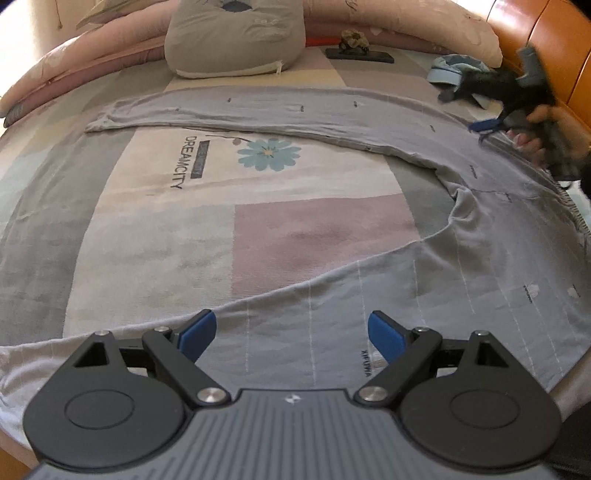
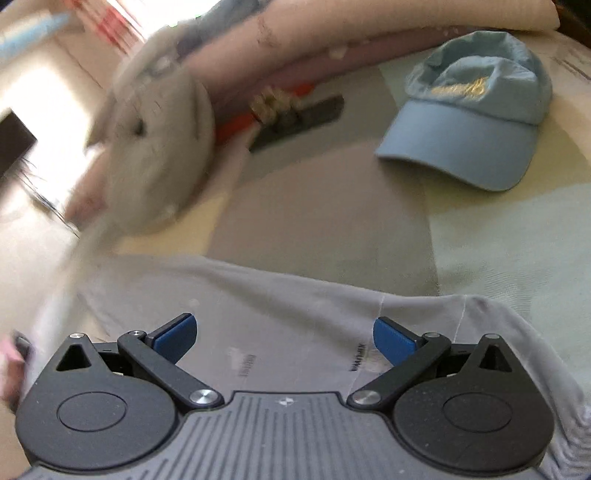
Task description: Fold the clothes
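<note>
Light grey trousers (image 1: 491, 266) lie spread on the bed, one leg (image 1: 258, 114) stretched across the far side and the other running under my left gripper. The left gripper (image 1: 291, 334) hovers open over that near leg, its blue pads wide apart with only flat cloth below. In the left wrist view the right gripper (image 1: 491, 127) shows at the far right, held by a hand (image 1: 532, 140) at the waistband. In the right wrist view the right gripper (image 2: 284, 338) stands open above the grey cloth (image 2: 295, 306) near its edge, nothing pinched.
A light blue cap (image 2: 469, 114) lies on the patterned bedsheet (image 1: 295, 229) beyond the trousers. A grey pillow (image 1: 236, 37), a dark flat device (image 1: 360, 55) with a small object on it, and a pink rolled quilt (image 1: 406, 29) line the far side. An orange headboard (image 1: 546, 40) stands at right.
</note>
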`<state>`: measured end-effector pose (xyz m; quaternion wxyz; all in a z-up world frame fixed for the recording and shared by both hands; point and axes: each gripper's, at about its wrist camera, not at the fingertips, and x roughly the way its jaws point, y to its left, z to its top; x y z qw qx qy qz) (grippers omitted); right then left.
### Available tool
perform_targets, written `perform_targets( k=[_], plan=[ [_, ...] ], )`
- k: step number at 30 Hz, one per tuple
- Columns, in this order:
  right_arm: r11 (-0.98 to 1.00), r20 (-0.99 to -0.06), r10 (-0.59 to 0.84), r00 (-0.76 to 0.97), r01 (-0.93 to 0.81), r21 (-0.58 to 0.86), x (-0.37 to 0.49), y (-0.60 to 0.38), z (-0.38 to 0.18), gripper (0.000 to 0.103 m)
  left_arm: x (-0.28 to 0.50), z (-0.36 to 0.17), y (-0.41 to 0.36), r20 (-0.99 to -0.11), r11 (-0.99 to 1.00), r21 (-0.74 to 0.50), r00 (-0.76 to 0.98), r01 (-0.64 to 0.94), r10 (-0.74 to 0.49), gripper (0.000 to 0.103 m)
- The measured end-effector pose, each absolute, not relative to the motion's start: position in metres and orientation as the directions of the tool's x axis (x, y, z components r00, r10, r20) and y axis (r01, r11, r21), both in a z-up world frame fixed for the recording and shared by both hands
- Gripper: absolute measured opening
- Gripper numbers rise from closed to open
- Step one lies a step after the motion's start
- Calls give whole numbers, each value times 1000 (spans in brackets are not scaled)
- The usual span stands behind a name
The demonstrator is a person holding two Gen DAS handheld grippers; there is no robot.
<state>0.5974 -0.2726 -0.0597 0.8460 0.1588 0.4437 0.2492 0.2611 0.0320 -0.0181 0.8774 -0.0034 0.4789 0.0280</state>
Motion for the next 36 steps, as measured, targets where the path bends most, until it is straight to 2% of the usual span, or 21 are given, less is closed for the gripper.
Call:
perform_targets(
  k=[7, 10, 13, 17, 22, 27, 32, 36],
  plan=[
    [897, -706, 442, 553, -257, 361, 624, -245, -65, 103, 250, -21, 66, -828, 999, -8, 560, -51, 22, 89],
    [954, -767, 299, 568, -169, 246, 619, -233, -54, 103, 247, -20, 81, -814, 999, 11, 580, -35, 30, 89],
    [983, -787, 186, 589, -118, 144, 600, -216, -42, 103, 243, -24, 97, -812, 999, 47, 581, -28, 54, 89],
    [993, -831, 115, 544, -59, 99, 602, -192, -62, 103, 235, -32, 120, -813, 996, 69, 576, -59, 90, 89],
    [999, -788, -2, 615, 44, 31, 621, -177, -72, 103, 214, -39, 145, -821, 991, 47, 560, -123, 109, 89],
    [996, -809, 44, 585, 38, 81, 626, -185, -57, 103, 202, -33, 163, -802, 985, 34, 584, -168, 127, 89],
    [982, -783, 182, 594, -152, 113, 563, -192, -18, 103, 204, -31, 175, -790, 987, 31, 602, -155, 119, 89],
    [920, -778, 327, 537, -369, 132, 483, -196, -2, 103, 206, -39, 183, -802, 992, 55, 587, -111, 110, 89]
  ],
)
